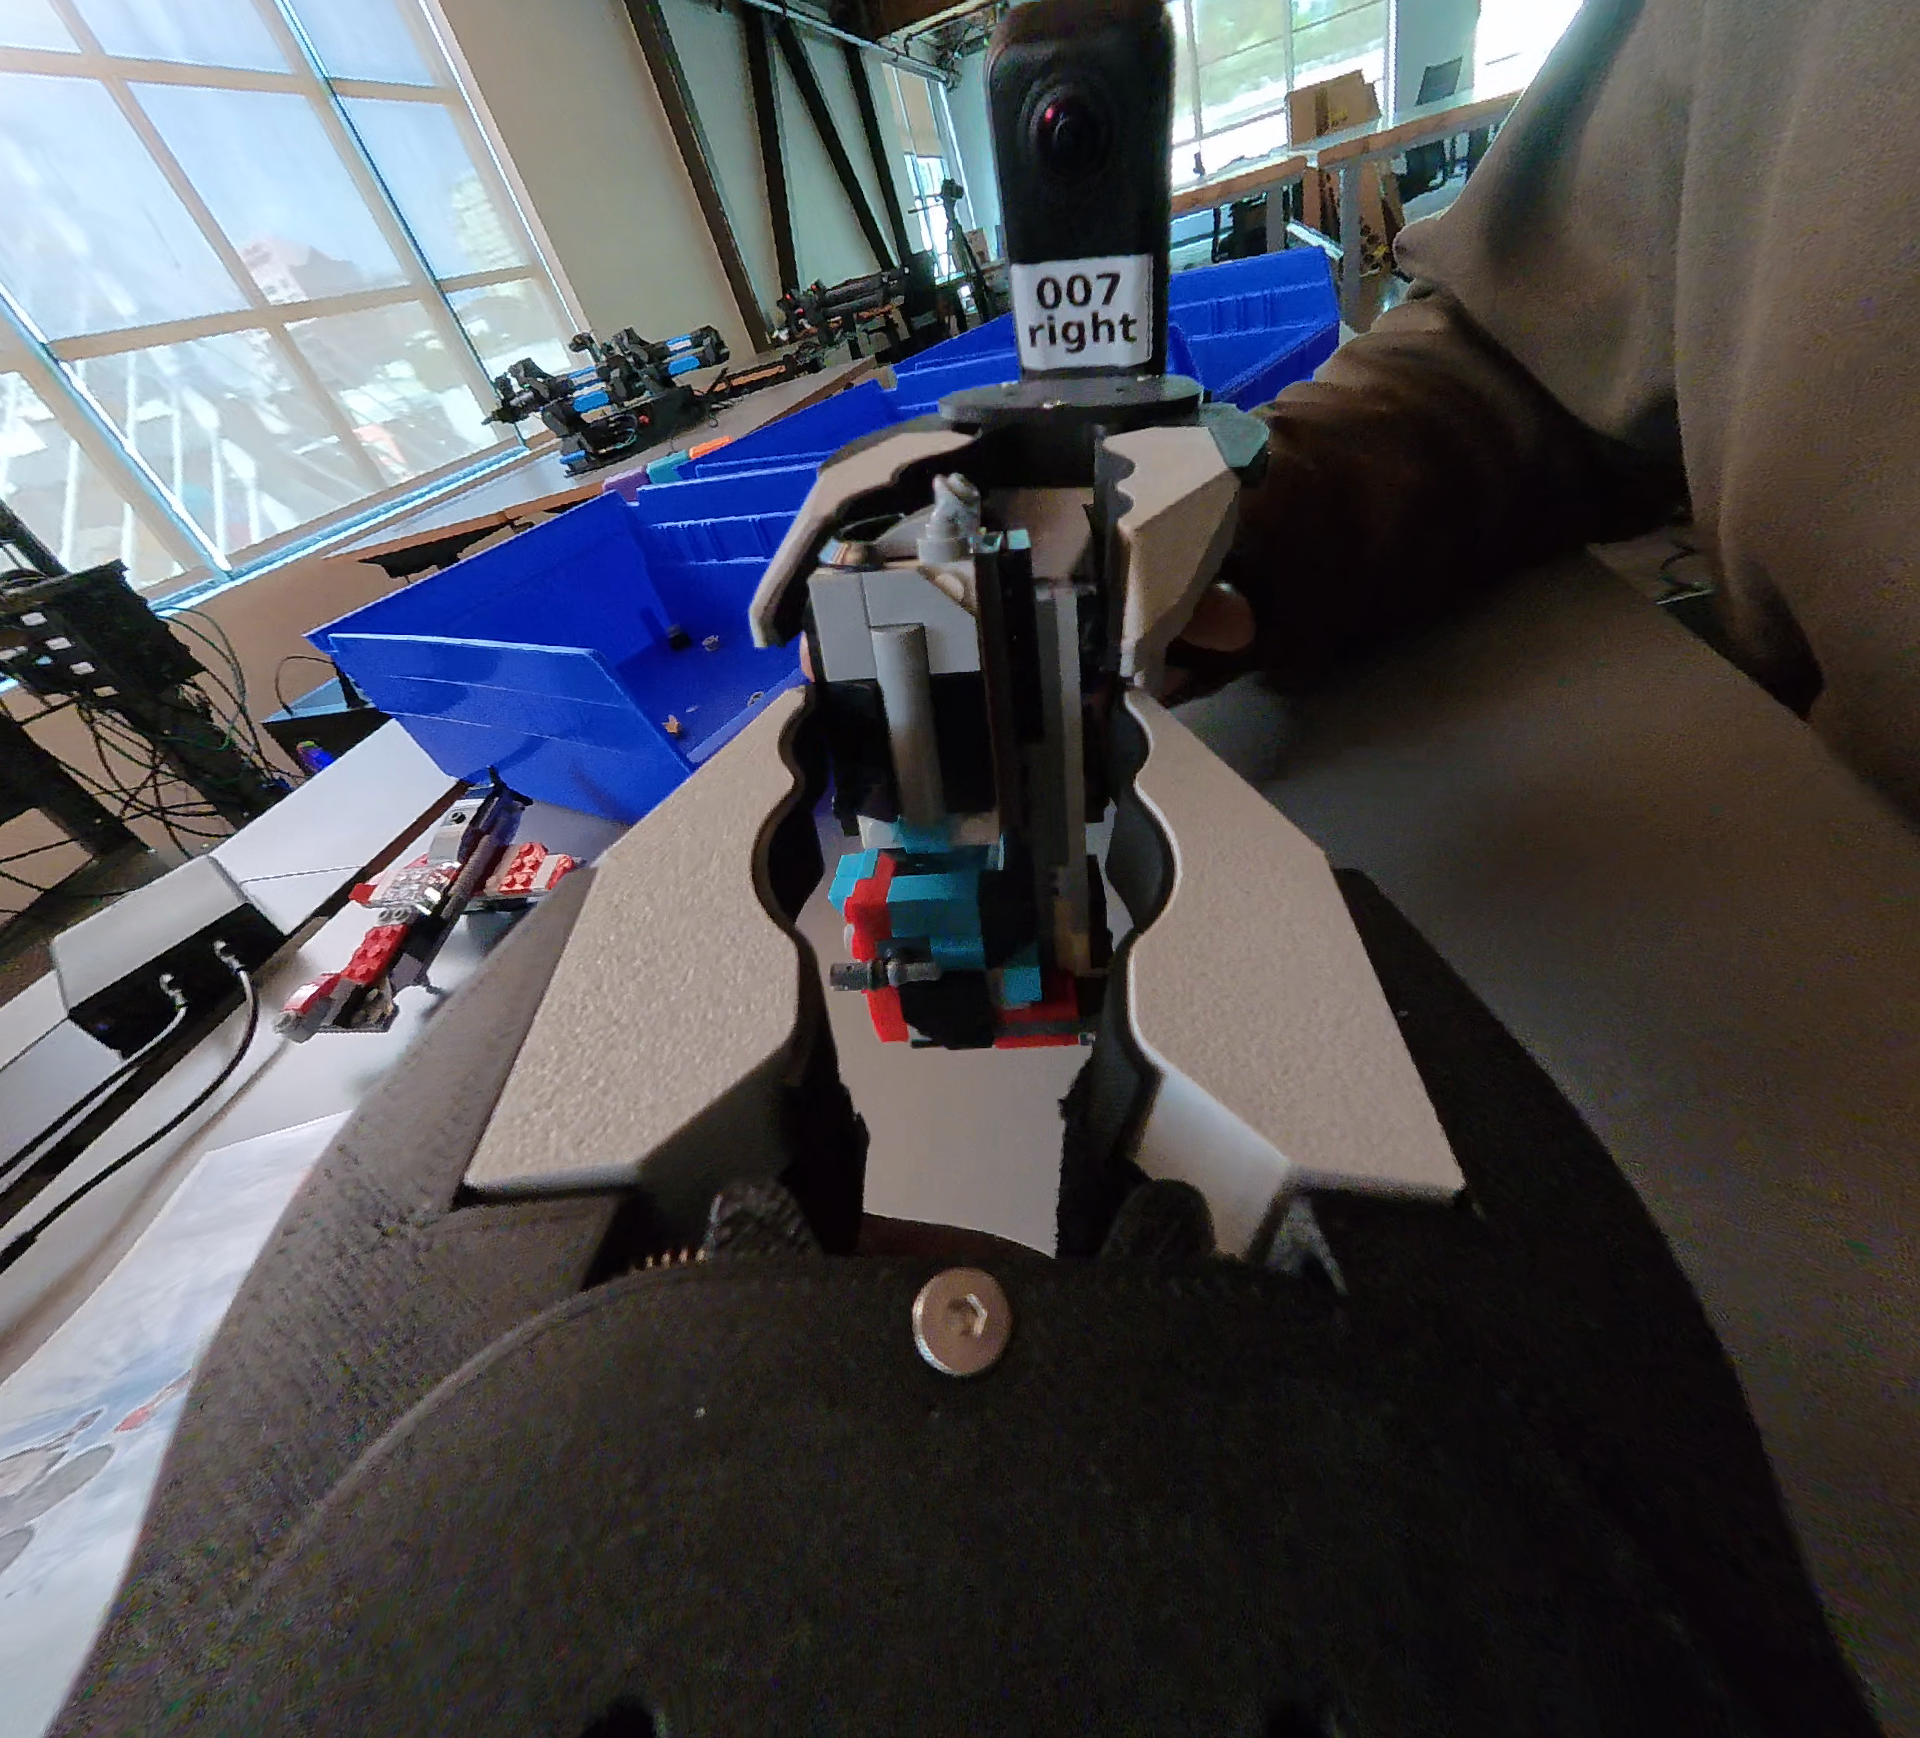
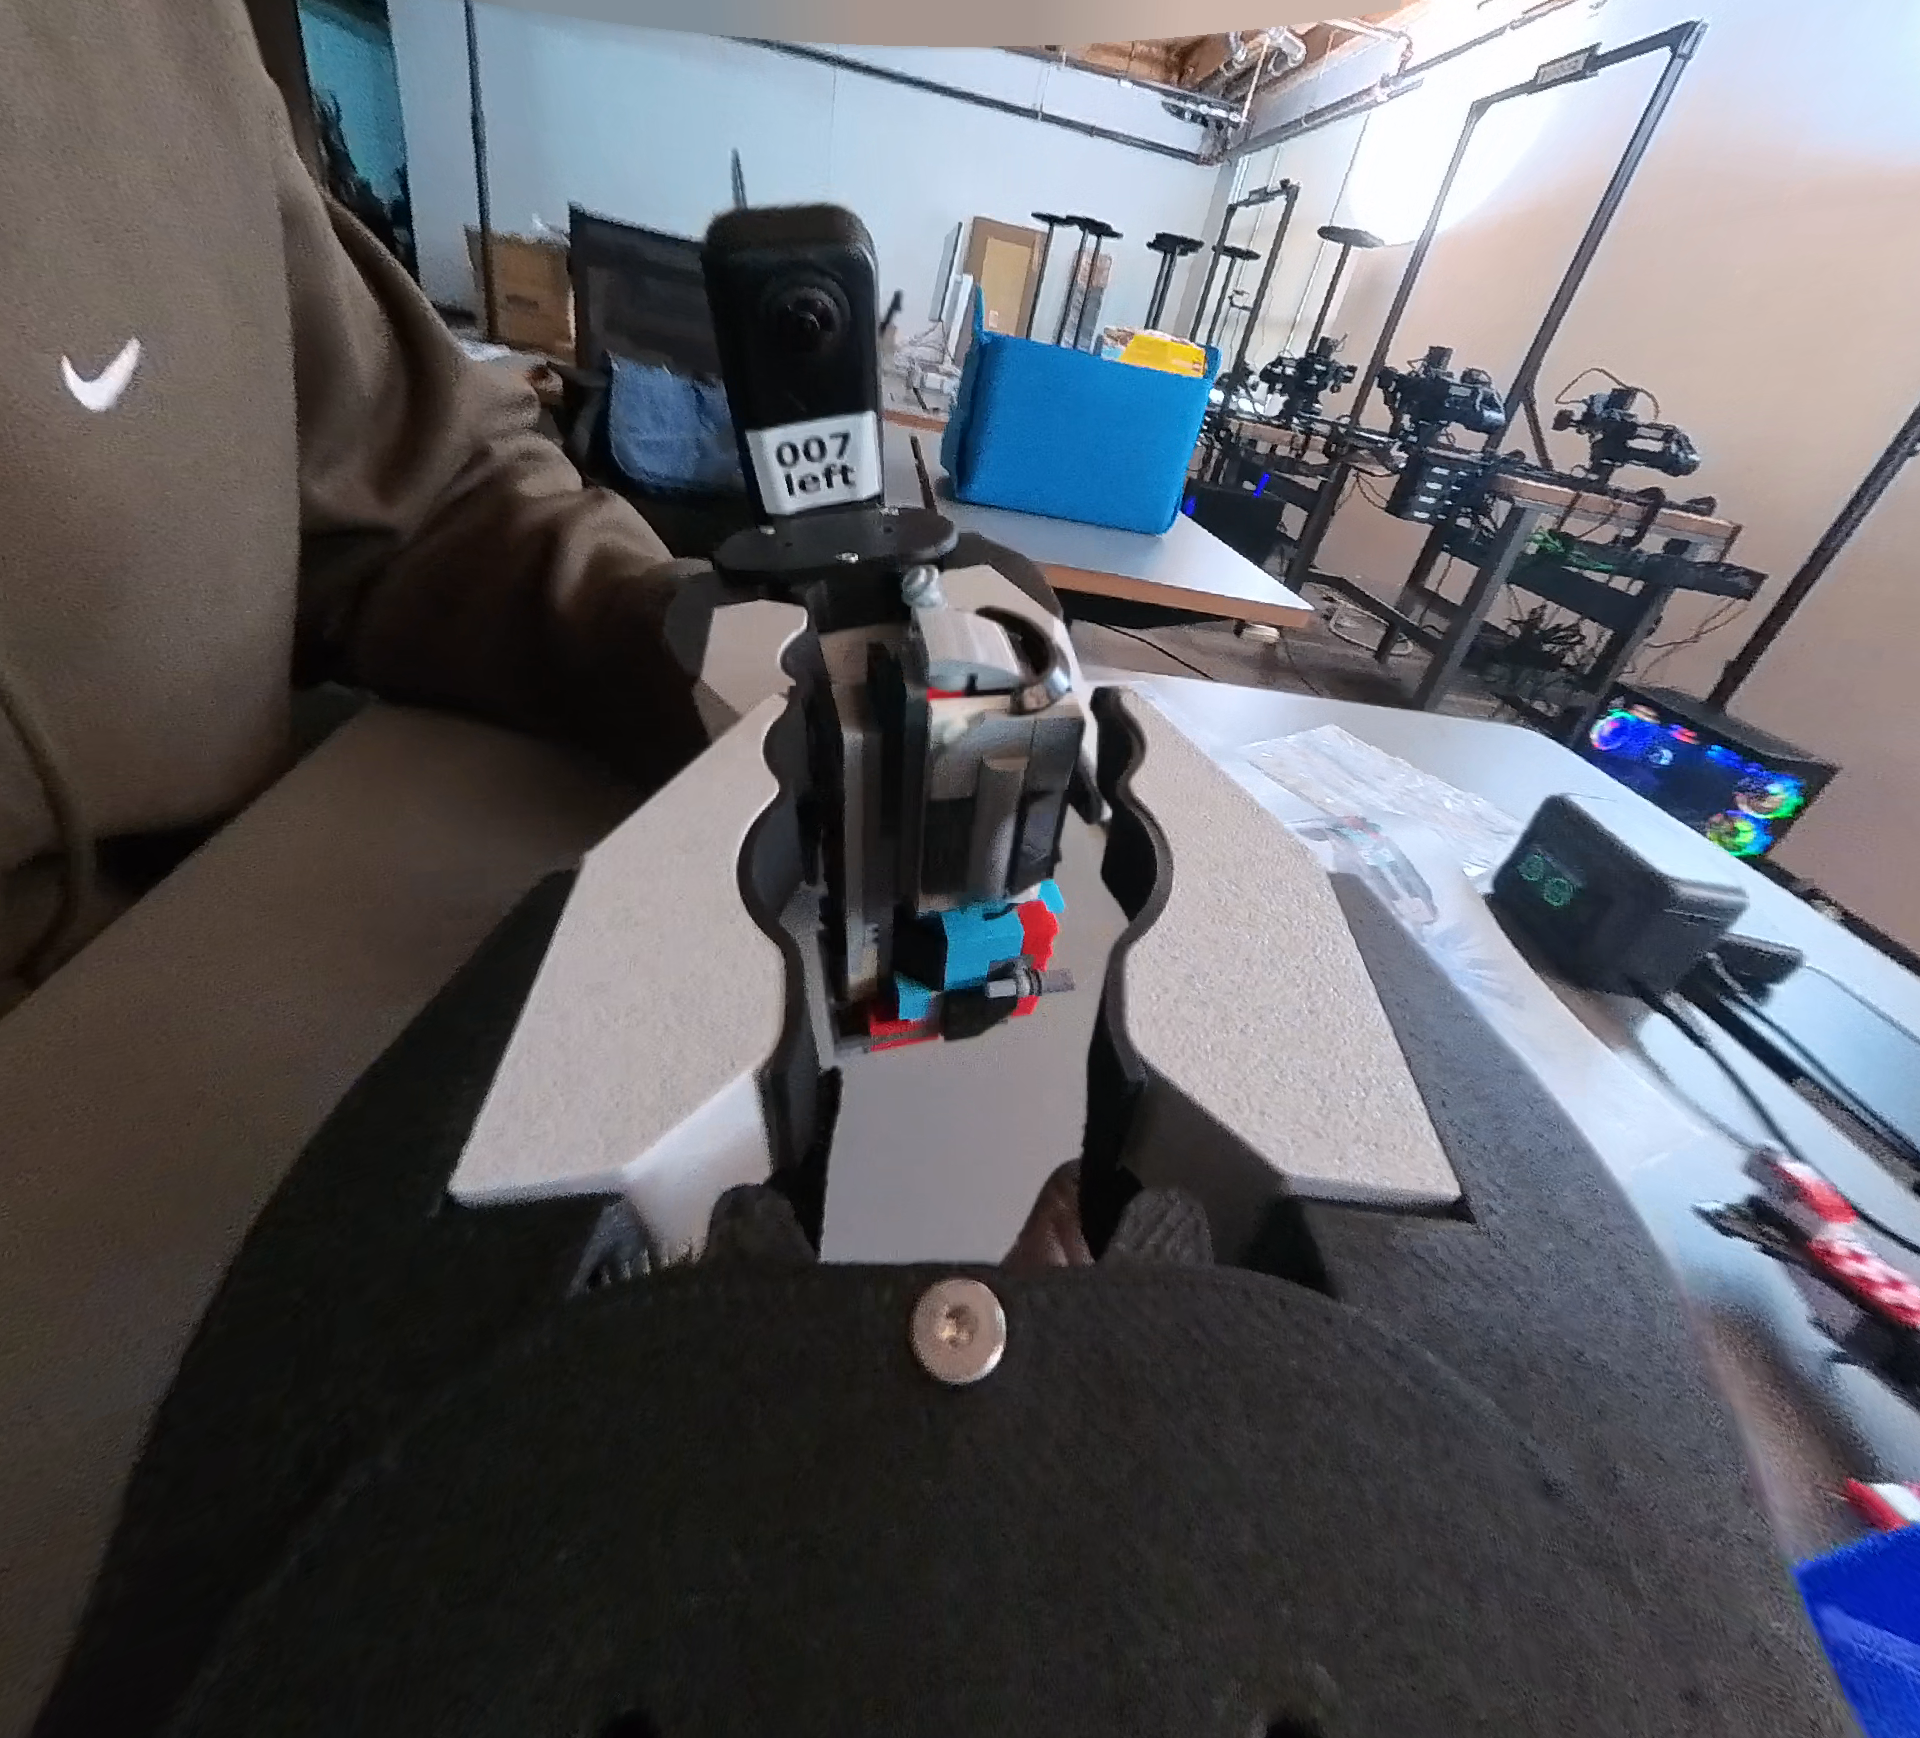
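A brick-built model [image 1: 904,712] of grey, black, teal and red parts stands between my two grippers, which face each other. In the left wrist view my left gripper [image 1: 961,732] is shut on the model, with both grey fingers against its sides. The right gripper [image 1: 977,545] closes on the model's grey far end. In the right wrist view my right gripper [image 2: 940,753] is shut on the same model [image 2: 966,805], and the left gripper [image 2: 904,639] holds it from the opposite side. The teal and red part hangs at the model's lower end.
Blue bins [image 1: 499,680] stand behind on the left. Loose red and black brick assemblies [image 1: 416,919] lie on the white table beside a black box with cables [image 1: 156,971]. A black device [image 2: 1610,909] and a clear plastic bag [image 2: 1371,784] lie to the right. A person's brown sleeve [image 1: 1558,338] is close. The grippers are tip to tip, or close to it.
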`<state>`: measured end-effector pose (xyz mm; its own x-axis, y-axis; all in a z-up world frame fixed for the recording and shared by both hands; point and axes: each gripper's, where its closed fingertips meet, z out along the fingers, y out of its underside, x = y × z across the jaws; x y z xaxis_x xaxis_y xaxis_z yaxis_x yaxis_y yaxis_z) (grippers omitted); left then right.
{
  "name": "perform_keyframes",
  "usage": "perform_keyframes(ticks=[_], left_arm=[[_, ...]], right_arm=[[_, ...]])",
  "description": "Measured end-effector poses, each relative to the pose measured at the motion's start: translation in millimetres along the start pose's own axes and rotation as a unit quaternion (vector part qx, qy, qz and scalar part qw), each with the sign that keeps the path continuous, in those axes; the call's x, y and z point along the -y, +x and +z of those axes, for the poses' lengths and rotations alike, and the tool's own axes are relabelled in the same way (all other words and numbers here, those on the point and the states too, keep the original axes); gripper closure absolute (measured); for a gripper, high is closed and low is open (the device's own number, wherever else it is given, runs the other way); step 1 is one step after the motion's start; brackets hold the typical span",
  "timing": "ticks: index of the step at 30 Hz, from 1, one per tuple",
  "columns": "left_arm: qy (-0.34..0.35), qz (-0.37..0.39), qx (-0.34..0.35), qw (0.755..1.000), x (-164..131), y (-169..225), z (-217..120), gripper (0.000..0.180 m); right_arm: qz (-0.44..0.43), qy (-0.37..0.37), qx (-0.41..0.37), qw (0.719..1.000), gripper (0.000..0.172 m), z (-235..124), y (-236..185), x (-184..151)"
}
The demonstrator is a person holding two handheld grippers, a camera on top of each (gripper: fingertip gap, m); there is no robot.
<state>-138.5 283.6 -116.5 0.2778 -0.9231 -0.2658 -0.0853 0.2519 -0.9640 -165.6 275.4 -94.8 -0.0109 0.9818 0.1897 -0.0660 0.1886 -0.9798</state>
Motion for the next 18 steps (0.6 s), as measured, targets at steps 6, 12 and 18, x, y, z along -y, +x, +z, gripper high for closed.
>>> perform_keyframes(ticks=[6, 12, 18], left_arm=[[-0.006, 0.01, -0.004, 1.0, -1.9, 2.3, 1.2, 0.127], [-0.011, 0.018, -0.007, 1.0, -3.2, 4.0, 2.3, 0.127], [-0.009, 0.018, -0.005, 1.0, -2.0, 4.0, 2.8, 0.127]], right_arm=[[-0.036, -0.026, 0.002, 0.999, 0.117, 1.4, -3.1, -4.1], [-0.053, -0.035, 0.005, 0.998, 0.118, 0.8, -4.6, -5.3], [-0.038, -0.021, 0.007, 0.999, 0.118, 0.8, -4.2, -3.9]])
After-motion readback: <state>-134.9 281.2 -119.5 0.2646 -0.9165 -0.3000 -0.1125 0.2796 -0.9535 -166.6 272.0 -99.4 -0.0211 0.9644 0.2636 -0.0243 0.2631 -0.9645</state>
